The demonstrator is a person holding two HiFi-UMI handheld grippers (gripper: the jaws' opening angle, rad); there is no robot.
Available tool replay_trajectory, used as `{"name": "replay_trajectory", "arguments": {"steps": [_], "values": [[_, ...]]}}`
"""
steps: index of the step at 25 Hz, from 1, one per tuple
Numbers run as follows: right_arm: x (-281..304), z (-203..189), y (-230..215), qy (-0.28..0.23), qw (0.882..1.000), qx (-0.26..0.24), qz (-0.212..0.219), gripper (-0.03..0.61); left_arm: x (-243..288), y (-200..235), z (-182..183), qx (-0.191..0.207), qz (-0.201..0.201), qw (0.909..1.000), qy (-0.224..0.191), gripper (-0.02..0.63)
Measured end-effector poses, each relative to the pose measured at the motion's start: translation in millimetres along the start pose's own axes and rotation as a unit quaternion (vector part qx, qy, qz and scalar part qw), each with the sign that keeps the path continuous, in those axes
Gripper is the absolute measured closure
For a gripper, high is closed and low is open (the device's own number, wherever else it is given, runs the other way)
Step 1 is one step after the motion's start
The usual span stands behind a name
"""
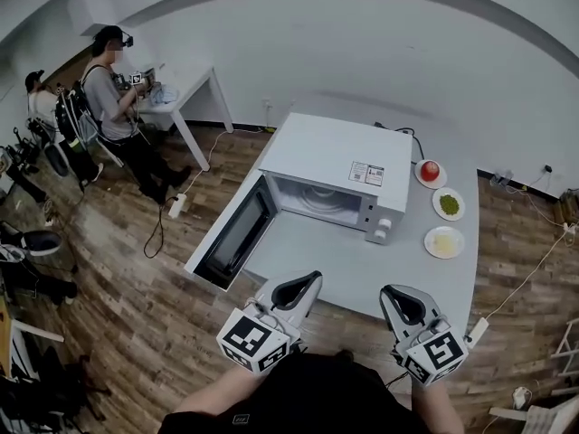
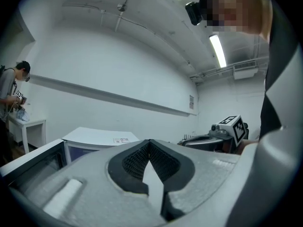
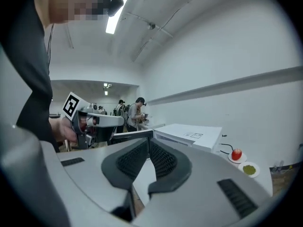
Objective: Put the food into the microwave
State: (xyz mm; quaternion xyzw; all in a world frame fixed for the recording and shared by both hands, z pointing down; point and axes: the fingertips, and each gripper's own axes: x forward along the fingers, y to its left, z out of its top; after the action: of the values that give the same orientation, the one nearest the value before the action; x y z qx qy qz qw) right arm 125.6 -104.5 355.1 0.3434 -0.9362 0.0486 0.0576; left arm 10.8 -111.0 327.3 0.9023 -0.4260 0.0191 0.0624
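The left tongs [image 2: 149, 142] are sitting with their jaws together and nothing between them. The right tongs [image 3: 147, 141] are likewise meeting at the tips and carrying nothing. Both are hovering side by side over the near edge of the table [image 1: 355, 274].

Just ahead of the left tongs the door [image 1: 237, 233] is standing wide open, and the microwave [image 1: 335, 156] beyond it is looking empty. Ahead and to the right of the right tongs, three plates are waiting in a row: yellow food [image 1: 444, 242] nearest, green food [image 1: 449, 205] next, a red fruit [image 1: 431, 171] farthest (probably a tomato).

The fetching step is only starting, I judge. Next, the right tongs are needing to open, reach a plate's rim and grip it level.
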Motion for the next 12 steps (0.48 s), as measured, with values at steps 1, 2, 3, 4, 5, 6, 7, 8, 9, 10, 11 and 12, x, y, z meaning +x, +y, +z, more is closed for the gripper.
{"name": "replay_trajectory", "arguments": {"steps": [1, 2, 3, 4, 5, 6, 7, 8, 9, 10, 11, 12], "values": [[-0.5, 4.2, 1.5, -0.011, 1.000, 0.012, 0.000, 0.548, -2.6, -0.1, 1.9, 0.003, -0.002, 1.0000, 0.000, 0.606], [-0.3, 8.4, 3.4, -0.021, 0.999, 0.026, 0.001, 0.551, -5.2, 0.9, 3.1, 0.005, -0.003, 1.0000, 0.000, 0.606], [0.2, 12.5, 6.1, -0.031, 0.999, 0.039, 0.004, 0.554, -7.6, 2.4, 3.8, 0.006, -0.004, 1.0000, 0.001, 0.606], [0.5, 16.6, 9.2, -0.039, 0.998, 0.048, 0.008, 0.557, -9.7, 4.0, 4.7, 0.007, -0.006, 1.0000, 0.001, 0.606], [0.5, 20.6, 12.0, -0.045, 0.997, 0.055, 0.012, 0.560, -11.6, 5.5, 6.1, 0.007, -0.008, 0.9999, 0.000, 0.606], [0.3, 24.5, 13.7, -0.051, 0.997, 0.059, 0.015, 0.561, -13.4, 6.8, 8.0, 0.008, -0.010, 0.9999, -0.002, 0.606], [0.0, 28.2, 14.2, -0.055, 0.996, 0.063, 0.015, 0.562, -15.2, 8.2, 10.0, 0.009, -0.012, 0.9999, -0.004, 0.606], [-0.3, 31.4, 13.8, -0.060, 0.996, 0.068, 0.014, 0.563, -16.8, 9.8, 11.5, 0.010, -0.015, 0.9998, -0.005, 0.606], [-0.5, 34.0, 13.1, -0.064, 0.995, 0.072, 0.013, 0.563, -18.3, 11.7, 12.3, 0.012, -0.017, 0.9998, -0.005, 0.606], [-0.8, 35.7, 12.3, -0.067, 0.995, 0.075, 0.011, 0.563, -19.5, 13.6, 12.5, 0.013, -0.019, 0.9997, -0.005, 0.606], [-1.0, 36.5, 11.7, -0.069, 0.995, 0.076, 0.008, 0.563, -20.6, 15.4, 12.5, 0.014, -0.021, 0.9997, -0.004, 0.606], [-0.8, 37.0, 11.4, -0.069, 0.995, 0.075, 0.005, 0.564, -21.9, 17.2, 12.6, 0.015, -0.023, 0.9996, -0.005, 0.606]]}}
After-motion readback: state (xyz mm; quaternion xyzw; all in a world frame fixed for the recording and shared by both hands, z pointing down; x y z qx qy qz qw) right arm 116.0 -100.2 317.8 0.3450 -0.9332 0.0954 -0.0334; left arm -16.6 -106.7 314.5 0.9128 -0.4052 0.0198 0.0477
